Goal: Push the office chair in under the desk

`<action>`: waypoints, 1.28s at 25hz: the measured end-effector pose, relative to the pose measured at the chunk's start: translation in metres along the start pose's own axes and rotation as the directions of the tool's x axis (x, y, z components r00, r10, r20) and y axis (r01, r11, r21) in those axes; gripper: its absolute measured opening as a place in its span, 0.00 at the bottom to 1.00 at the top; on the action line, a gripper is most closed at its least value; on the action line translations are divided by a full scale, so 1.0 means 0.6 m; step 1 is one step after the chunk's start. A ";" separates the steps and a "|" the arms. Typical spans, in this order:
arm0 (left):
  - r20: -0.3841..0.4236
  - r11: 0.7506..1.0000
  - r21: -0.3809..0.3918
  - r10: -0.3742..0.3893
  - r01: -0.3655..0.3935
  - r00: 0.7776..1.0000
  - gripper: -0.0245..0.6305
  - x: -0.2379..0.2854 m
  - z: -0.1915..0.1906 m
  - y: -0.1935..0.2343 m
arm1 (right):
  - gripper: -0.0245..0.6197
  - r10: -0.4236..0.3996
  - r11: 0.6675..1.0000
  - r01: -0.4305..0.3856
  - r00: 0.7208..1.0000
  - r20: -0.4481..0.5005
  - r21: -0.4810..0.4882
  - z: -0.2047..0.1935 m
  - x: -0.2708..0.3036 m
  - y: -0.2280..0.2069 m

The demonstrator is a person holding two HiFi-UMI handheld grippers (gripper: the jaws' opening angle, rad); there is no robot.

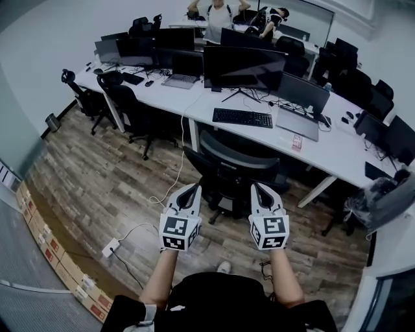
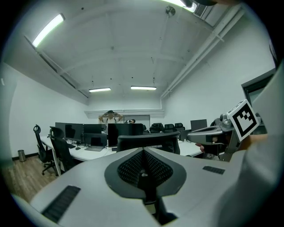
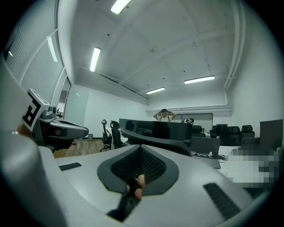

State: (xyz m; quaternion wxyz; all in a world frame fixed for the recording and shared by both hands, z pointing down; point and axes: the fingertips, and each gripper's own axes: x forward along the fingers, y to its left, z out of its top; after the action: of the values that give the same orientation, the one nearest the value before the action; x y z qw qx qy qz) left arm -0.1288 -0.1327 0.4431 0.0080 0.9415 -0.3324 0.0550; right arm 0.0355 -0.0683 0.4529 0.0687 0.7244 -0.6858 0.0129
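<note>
item 1: office chair point(image 1: 228, 174), black, mesh back. stands at near edge of the long white surface point(image 1: 337, 150), right below the keyboard point(image 1: 243, 117), backrest toward the person. how far the seat sits under the surface: cannot tell from here.

item 2: left tongs point(image 1: 194, 188), grey w/ black pads. jaws closed tight, pads meeting in one seam, nothing between them. held about level, tip at the left part of the chair's top rail. contact w/ the rail: cannot tell. marker cube at rear, forearm behind it.

item 3: right tongs point(image 1: 259, 187), same make. jaws also closed together, empty. held about level, parallel to the left tongs, tip at the right part of the same rail. contact: cannot tell. in both gripper views the rail runs just past the tips.

item 4: on surface, behind the chair: large dark monitor point(image 1: 243, 67), keyboard in front of it, open grey laptop point(image 1: 298, 122) to the right of the keyboard. more screens and small items along the rest.

item 5: white cable point(image 1: 174, 181), hangs off the surface edge left of the chair, loops over the wood floor point(image 1: 91, 188). a white power strip point(image 1: 110, 247) lies on the floor nearer the person, its own thin cable curling beside it.

item 6: two more black chairs point(image 1: 126, 104) at the left stretch of the surface, others at the far right.

item 7: two people point(image 1: 218, 14) at the far end of the room.

item 8: row of cardboard boxes point(image 1: 55, 256) along the left wall.
</note>
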 end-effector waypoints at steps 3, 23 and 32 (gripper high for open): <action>0.002 1.000 0.003 -0.024 0.024 1.000 0.06 0.039 0.011 -0.018 | 0.08 -0.024 1.000 0.024 1.000 -0.009 0.005 -0.003 0.003 -0.039; -0.035 0.992 0.052 -0.110 0.111 0.993 0.06 0.168 0.000 -0.023 | 0.08 -0.098 0.995 0.098 0.994 -0.049 0.006 -0.031 0.060 -0.114; -0.048 0.979 0.075 -0.186 0.189 0.981 0.06 0.183 0.017 0.069 | 0.08 -0.176 0.984 0.177 0.981 -0.084 0.004 -0.014 0.111 -0.061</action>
State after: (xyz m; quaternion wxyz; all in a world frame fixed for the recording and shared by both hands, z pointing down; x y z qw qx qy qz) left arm -0.0691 -0.2339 0.4441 -0.0173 0.9669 -0.2397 0.0862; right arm 0.0763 -0.1317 0.4658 0.0941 0.7814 -0.6155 0.0410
